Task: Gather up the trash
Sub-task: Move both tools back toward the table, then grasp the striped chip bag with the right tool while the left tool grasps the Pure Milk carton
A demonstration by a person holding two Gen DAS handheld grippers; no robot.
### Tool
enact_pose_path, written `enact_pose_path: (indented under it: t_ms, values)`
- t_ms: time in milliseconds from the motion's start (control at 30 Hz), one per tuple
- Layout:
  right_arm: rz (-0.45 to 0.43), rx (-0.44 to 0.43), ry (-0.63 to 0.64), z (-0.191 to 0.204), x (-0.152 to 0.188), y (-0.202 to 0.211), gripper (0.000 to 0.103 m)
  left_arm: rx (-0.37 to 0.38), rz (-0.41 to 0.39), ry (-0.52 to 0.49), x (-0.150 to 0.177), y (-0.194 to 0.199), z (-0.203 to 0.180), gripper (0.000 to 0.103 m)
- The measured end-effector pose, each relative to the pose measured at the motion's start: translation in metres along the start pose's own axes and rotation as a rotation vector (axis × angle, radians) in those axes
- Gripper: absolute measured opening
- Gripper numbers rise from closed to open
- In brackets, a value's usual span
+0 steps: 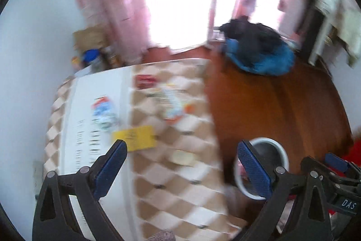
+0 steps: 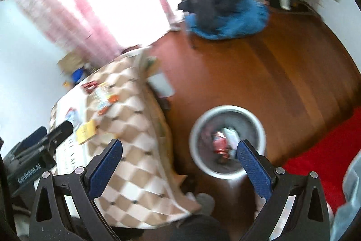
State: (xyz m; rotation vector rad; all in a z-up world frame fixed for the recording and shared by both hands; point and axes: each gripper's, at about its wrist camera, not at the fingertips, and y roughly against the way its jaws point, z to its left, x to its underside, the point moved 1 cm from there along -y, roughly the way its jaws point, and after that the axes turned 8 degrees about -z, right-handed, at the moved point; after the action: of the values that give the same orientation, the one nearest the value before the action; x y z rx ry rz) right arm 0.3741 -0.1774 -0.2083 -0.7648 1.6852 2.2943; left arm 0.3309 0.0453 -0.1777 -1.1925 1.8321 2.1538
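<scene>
Both views are blurred. My left gripper [image 1: 181, 148] is open and empty above the table with the checkered cloth [image 1: 180, 195]. On the table lie a yellow card [image 1: 135, 138], a blue-white wrapper [image 1: 103, 113], a colourful packet [image 1: 172, 102], a red packet [image 1: 145, 81] and a pale flat piece [image 1: 181, 157]. My right gripper [image 2: 179, 148] is open and empty, between the table edge [image 2: 158, 128] and the white waste bin [image 2: 227, 140] on the floor. The bin holds red and white trash [image 2: 222, 143]. The bin also shows in the left wrist view [image 1: 265, 169].
A blue and black heap [image 2: 227, 15] lies on the brown wood floor [image 2: 282, 73] by the bright window. A red mat [image 2: 322, 150] is at right. A box and bottles [image 1: 94, 49] stand behind the table. A grey tablet-like slab [image 2: 161, 84] lies on the floor.
</scene>
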Motion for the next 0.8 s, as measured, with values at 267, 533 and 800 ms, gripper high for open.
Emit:
enact_pose_path:
  t_ms: [267,533,800]
  values:
    - [0.136,-0.069,0.169,0.146,-0.021,-0.128,0.103,-0.172,0.158,0.194,0.002,-0.100,0.152,0.100]
    - [0.238,0.014,0.339,0.228,-0.047,-0.253,0.102,-0.058,0.350,0.349,0.004,-0.204,0.202,0.099]
    - [0.300,0.031,0.426,0.256,-0.044,-0.296,0.102,-0.035,0.298,0.217,-0.005,-0.209,0.192,0.051]
